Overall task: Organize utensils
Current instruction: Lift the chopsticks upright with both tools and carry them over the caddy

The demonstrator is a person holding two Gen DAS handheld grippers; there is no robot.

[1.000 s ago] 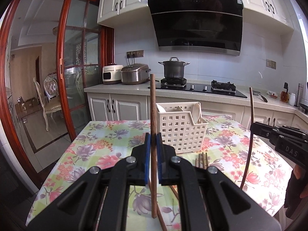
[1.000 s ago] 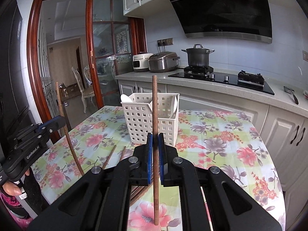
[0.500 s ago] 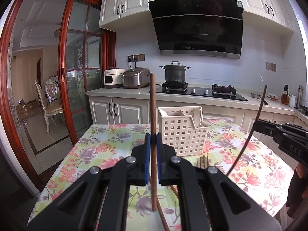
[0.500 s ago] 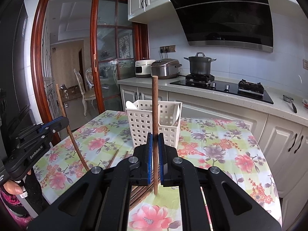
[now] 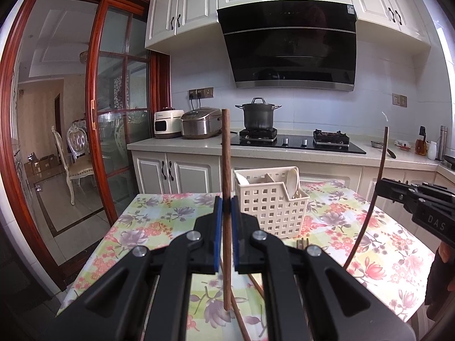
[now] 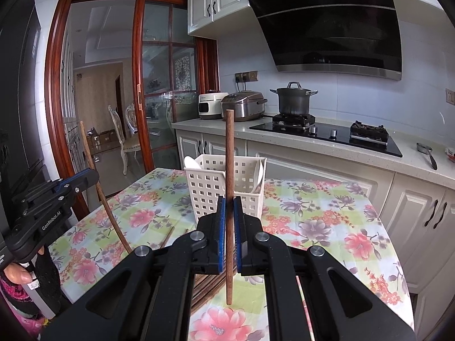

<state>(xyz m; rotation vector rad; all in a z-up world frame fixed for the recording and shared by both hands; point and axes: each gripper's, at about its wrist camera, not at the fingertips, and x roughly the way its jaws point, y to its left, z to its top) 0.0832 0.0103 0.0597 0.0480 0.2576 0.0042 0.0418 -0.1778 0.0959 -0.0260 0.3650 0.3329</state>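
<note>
Two grippers I hold tilted slightly downward above the floral worktop (image 5: 369, 236): left gripper (image 5: 226, 213) and right gripper (image 6: 229, 213) fingers each clamp an upright chopstick (image 5: 226, 153) (image 6: 229, 153), seemingly near the white basket (image 6: 210, 187).

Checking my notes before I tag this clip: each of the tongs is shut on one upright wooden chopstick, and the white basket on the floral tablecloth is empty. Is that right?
Not quite. The white basket is not empty: the left wrist view shows white spoons standing in it. The rest holds: the left tongs and right tongs are each shut on one upright wooden chopstick, and the basket stands on the floral tablecloth.
</note>
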